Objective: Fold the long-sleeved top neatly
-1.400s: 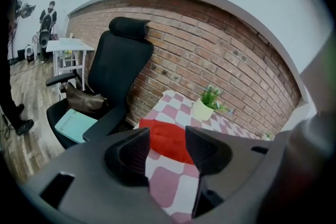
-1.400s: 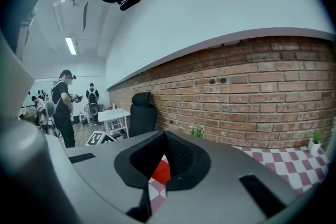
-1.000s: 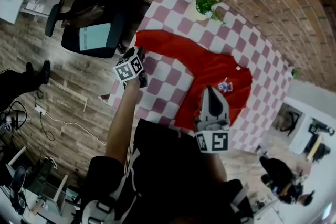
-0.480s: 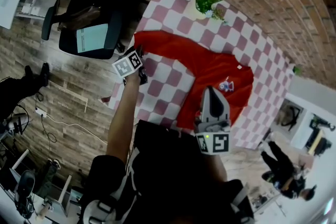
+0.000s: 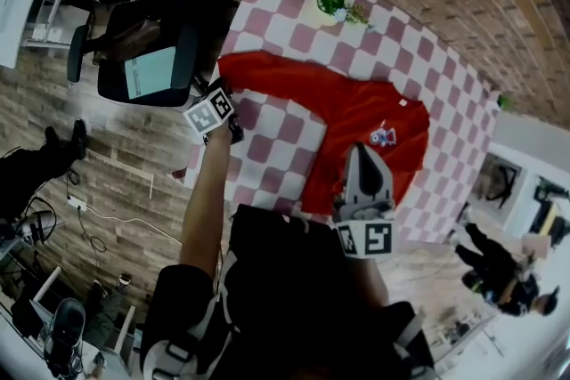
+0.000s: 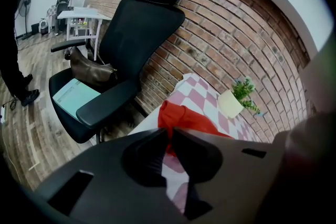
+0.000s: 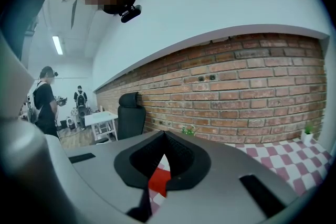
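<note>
Head view looks steeply down; low gripper views seemingly share the red top (image 5: 356,116).

1. No word, number or brand name can be read in any of the views.
2. The left cube (image 5: 212,111), on the left claw (image 6: 170,131), carries black-and-white square markers. They are block patterns, not letters or digits.
3. The right cube (image 5: 366,239), on the right claw (image 7: 164,138), shows a similar square marker on the face turned to the head camera.
4. The red top (image 5: 347,111) has a small white and blue print (image 5: 383,137) on its chest, too small to tell whether it holds lettering.
5. A pale teal sheet (image 6: 73,96) lies on the seat of the black chair (image 6: 147,23), and no print on it can be made out.
</note>
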The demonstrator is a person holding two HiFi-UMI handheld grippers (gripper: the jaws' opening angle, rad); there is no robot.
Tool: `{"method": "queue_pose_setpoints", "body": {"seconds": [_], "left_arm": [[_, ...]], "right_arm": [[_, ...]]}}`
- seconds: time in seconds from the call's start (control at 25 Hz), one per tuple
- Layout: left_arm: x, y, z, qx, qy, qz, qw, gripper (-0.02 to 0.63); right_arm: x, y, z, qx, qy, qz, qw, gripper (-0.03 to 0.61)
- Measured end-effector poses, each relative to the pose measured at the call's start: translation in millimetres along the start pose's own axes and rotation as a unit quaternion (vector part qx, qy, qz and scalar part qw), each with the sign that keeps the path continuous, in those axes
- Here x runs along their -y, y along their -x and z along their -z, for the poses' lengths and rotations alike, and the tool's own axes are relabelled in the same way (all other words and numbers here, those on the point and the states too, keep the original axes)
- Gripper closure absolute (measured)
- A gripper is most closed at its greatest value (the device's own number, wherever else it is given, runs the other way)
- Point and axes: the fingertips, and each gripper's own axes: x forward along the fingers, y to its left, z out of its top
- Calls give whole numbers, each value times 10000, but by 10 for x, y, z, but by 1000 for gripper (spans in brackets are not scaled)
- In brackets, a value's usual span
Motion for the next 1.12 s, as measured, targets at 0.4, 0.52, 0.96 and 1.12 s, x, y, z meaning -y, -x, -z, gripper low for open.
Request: {"method": "queue_pose_setpoints", "body": {"seconds": [0.4,0.52,0.96,1.12], "left_arm": [[435,260,-120,447,-968,244,9940,583],[690,373,-154,586,-1487,341,9866,584],[1896,767,-72,975,-3154,1176,9366,584],[2260,839,212,886,-3539,1536,9183,584]], "right_arm": [[347,381,83,64,-100,449,9989,571],[502,569,94,107,-71,652,9978,571],[1009,1209,381,-162,-404,1540,9871,571],[1168,1447,526,-184,-501,1820,9819,571]]}}
